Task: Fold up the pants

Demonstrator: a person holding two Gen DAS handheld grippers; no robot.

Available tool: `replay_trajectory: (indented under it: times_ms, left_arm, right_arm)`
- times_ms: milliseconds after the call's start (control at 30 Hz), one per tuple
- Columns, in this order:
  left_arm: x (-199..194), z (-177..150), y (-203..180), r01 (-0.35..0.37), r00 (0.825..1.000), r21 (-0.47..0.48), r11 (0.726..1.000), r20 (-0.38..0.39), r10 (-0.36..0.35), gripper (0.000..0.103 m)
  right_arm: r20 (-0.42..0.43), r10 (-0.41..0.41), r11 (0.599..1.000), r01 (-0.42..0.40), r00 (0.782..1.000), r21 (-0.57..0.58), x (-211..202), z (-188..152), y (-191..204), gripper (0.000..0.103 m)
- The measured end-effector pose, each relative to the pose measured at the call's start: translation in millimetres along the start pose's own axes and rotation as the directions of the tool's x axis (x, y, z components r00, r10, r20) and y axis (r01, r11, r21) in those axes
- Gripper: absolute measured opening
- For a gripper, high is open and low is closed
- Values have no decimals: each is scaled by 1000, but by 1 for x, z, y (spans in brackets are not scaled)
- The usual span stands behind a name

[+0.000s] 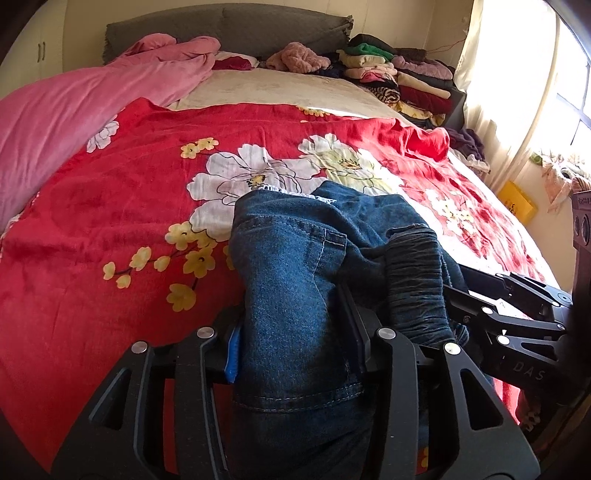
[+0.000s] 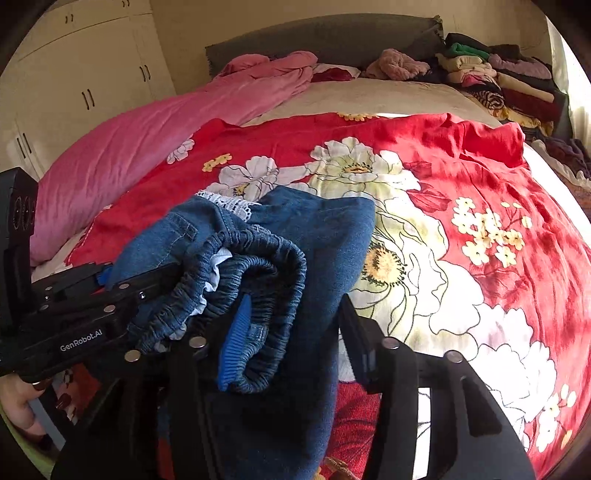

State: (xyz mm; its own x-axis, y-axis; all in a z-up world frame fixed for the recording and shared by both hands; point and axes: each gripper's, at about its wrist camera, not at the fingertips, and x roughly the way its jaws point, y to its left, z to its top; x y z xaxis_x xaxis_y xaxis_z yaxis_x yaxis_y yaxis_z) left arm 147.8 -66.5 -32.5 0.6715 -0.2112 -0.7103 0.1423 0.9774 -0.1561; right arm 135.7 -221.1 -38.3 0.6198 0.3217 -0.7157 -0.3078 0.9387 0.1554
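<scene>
Dark blue denim pants point(image 1: 295, 266) with an elastic waistband point(image 1: 417, 280) and white lace trim point(image 1: 291, 190) hang bunched over the near edge of the bed. My left gripper point(image 1: 295, 332) is shut on a fold of the denim. My right gripper point(image 2: 291, 328) is shut on the pants point(image 2: 317, 236) at the gathered waistband point(image 2: 258, 258), close beside the left gripper point(image 2: 88, 314). The right gripper shows at the right of the left wrist view point(image 1: 517, 317). Both hold the pants together above the red floral blanket point(image 1: 129, 221).
A pink quilt point(image 1: 74, 110) lies along the bed's left side. Stacks of folded clothes point(image 1: 399, 74) sit at the far right by the grey headboard point(image 1: 229, 33). A window with curtain point(image 1: 535, 92) is at right. White wardrobes point(image 2: 81, 81) stand at left.
</scene>
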Motion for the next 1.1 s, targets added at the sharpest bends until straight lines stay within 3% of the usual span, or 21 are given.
replay_trajectory:
  times_ms: [133,433,700,767,867,1100]
  left_arm:
    - [3,-3,2,-4,1000,-2,1000,-11,4,40]
    - [8,-7,4,-5,1000,-1,1000,-26,5,44]
    - [8,-8,6,-7,999,-8,1000,-32,6,51]
    - [7,-8,7,-6,999,-8,1000,-37,5,56]
    - [7,-9,9,-3,999,-12,1000,-42,3,61]
    - [2,-9,8,-9,999,-7,1000,-40,8,74]
  right_arm:
    - [-41,-39,999,40,998,19,9,-7,-6,60]
    - [-60,-37,998,40,998,45,14,-13,-10,61]
    - [-55,-40,997,43,998,68,10,-14,-14,68]
    - [-55,-40,996,44,998,73,9,-14,-14,68]
    - [-50,-63,995,67,997,80,7,-14,-16,80]
    - [-41,-70,993,74,997,96,-2,-14,-16,80]
